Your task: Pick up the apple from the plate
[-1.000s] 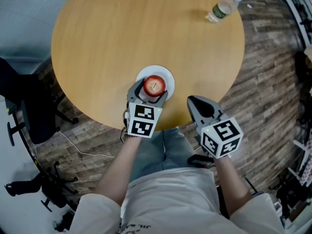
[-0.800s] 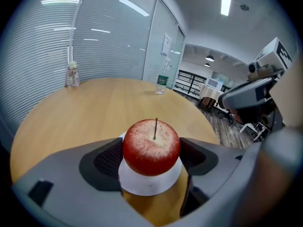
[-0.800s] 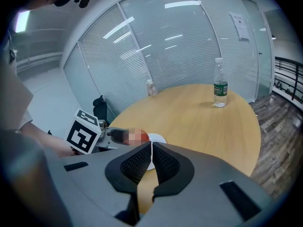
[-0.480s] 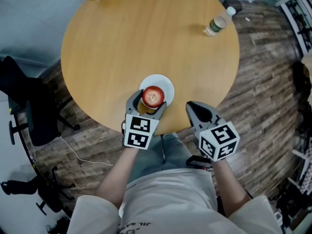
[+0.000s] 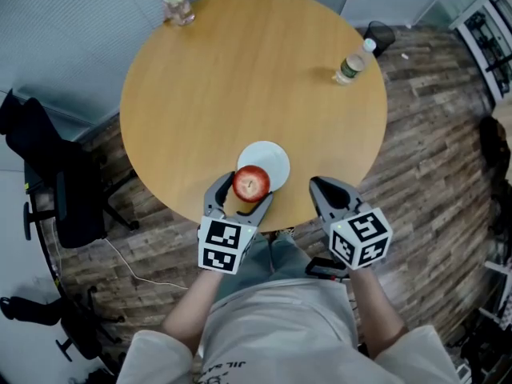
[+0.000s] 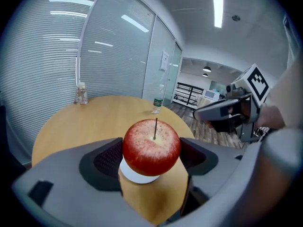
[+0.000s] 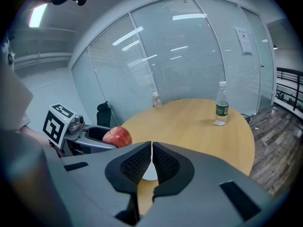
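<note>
The left tongs (image 5: 242, 192) are gripping the round, speckled red apple (image 6: 151, 146) across its middle, with one dark pad pressing on each side and the stem pointing up. The fruit is hanging over the near rim of the small round white plate (image 5: 274, 158) and, by the look of it, is sitting raised just clear of it. The right tongs (image 7: 151, 157) are resting closed on nothing, pads meeting, and hovering by the near edge of the round pale wooden worktop (image 5: 240, 78), beside the apple but apart from it.

For a clean lift, the person is best off raising the left tongs straight up, holding them level and squeezing evenly. The smooth skin is likely to slip on a loose grip, and a harder squeeze is risking a bruise. The right tongs are doing best by staying out of the path.

Counting what is showing:
- one apple
- one plate
- one worktop
- two tongs
- one clear plastic water bottle with a green label (image 5: 350, 65), standing at the far right of the worktop
- one small clear glass jar (image 5: 178, 6), standing at its far left edge
- one black office chair (image 5: 64, 190), standing on the floor to the left
</note>
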A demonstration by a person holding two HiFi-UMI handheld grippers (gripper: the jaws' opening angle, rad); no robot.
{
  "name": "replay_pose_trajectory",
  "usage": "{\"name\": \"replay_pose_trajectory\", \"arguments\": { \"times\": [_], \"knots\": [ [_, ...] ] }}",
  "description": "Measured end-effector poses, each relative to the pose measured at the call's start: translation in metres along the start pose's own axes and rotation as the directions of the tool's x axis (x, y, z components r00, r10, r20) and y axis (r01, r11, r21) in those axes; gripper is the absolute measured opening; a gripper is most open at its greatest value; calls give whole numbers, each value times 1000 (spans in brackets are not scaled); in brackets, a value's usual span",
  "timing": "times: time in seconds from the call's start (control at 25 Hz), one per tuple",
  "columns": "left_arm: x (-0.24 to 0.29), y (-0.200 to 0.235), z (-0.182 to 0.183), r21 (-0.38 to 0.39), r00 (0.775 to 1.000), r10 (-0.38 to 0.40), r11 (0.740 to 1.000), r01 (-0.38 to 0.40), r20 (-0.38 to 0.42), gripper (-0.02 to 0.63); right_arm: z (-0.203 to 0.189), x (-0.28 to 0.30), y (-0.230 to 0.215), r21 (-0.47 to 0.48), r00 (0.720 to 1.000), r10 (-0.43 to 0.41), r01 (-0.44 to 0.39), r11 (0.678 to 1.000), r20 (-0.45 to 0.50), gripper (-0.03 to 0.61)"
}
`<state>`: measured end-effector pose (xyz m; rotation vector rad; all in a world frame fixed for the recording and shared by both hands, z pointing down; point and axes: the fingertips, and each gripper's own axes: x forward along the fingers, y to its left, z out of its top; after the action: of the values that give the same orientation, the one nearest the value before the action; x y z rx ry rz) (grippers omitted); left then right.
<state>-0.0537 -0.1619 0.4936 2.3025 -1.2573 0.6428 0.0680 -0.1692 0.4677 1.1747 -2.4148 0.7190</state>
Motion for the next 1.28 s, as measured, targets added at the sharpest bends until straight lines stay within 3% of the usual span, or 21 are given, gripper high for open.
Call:
{"name": "replay_pose_trajectory", "arguments": {
  "times": [0.44,0.64,1.28],
  "knots": [
    [-40,-4,16,-28,998,3,1000,-1,62,376,21,-15,19,-32,998,-1,3,999,56,32],
    [-47,-7,26,-8,996,-11,1000,12,90,376,26,-19,22,-33,997,-2,5,999,74,31],
    [-55,-19,32,13,994,-40,999,39,104,376,27,-30,34,-47,997,28,-24,999,78,31]
  ]
}}
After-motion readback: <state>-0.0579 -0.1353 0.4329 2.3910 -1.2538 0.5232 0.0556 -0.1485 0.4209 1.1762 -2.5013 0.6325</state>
